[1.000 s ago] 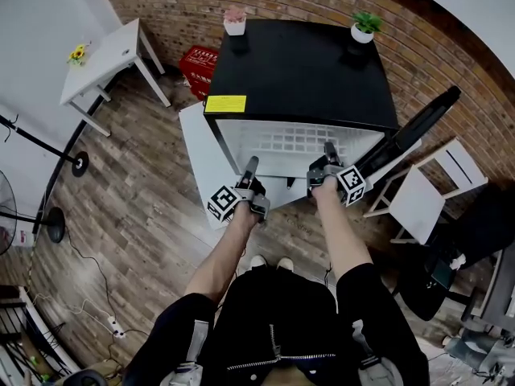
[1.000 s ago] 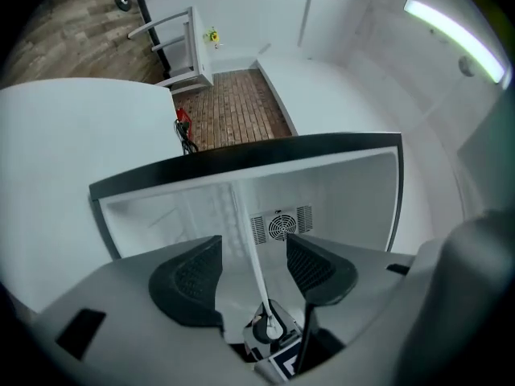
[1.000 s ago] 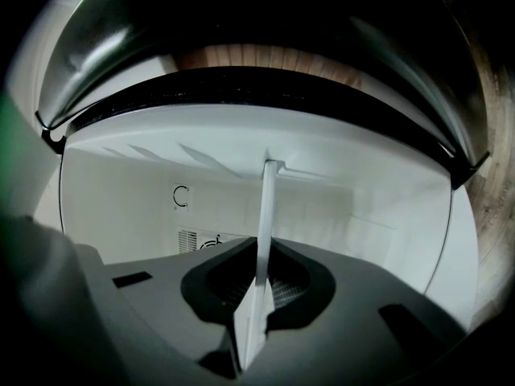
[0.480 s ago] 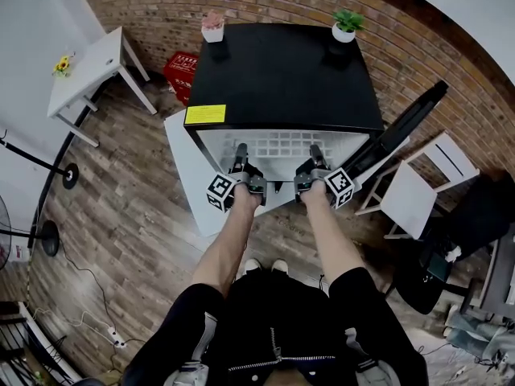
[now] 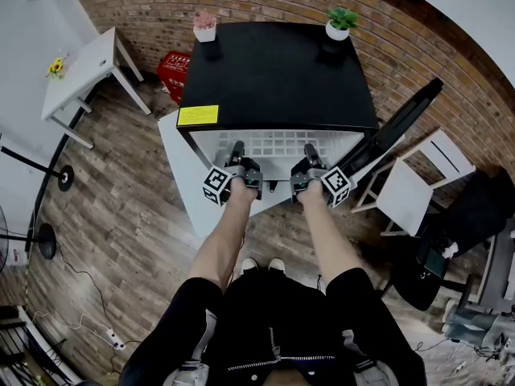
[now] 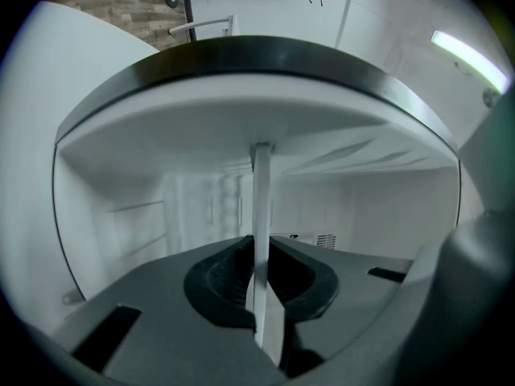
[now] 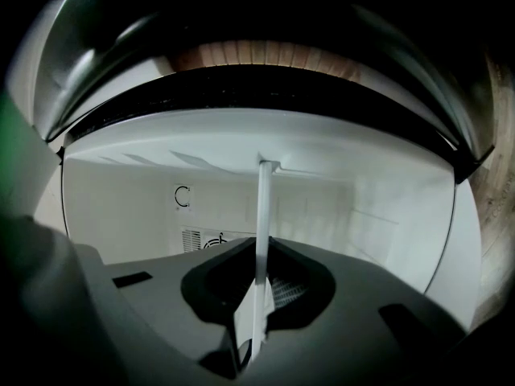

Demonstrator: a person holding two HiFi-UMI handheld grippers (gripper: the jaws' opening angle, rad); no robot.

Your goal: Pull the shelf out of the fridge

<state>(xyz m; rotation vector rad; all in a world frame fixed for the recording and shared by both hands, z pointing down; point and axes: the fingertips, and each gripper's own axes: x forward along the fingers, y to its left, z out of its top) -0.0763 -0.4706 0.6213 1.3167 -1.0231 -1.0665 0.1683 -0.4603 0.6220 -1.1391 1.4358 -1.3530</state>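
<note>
Advancing to the fridge (image 5: 278,71), the left gripper (image 5: 236,151) has just been closing its jaws on the front edge of the shelf (image 5: 273,144) inside; the right gripper (image 5: 309,153) pinches the same edge for an even pull.

The wood-plank floor (image 5: 121,215) carries the fridge (image 5: 278,79), a white side table (image 5: 80,71) at the left, a red crate (image 5: 174,69) just beside the fridge's back left corner, a white stool (image 5: 406,199) at the right and a power strip (image 5: 113,340) near the bottom left. On the fridge's flat black top, a pink-flowered pot (image 5: 204,26) and a green potted plant (image 5: 339,22) stand at the back corners. A yellow flower (image 5: 55,67) sits on the table. Inside the fridge lies the white wire shelf (image 5: 273,145).
</note>
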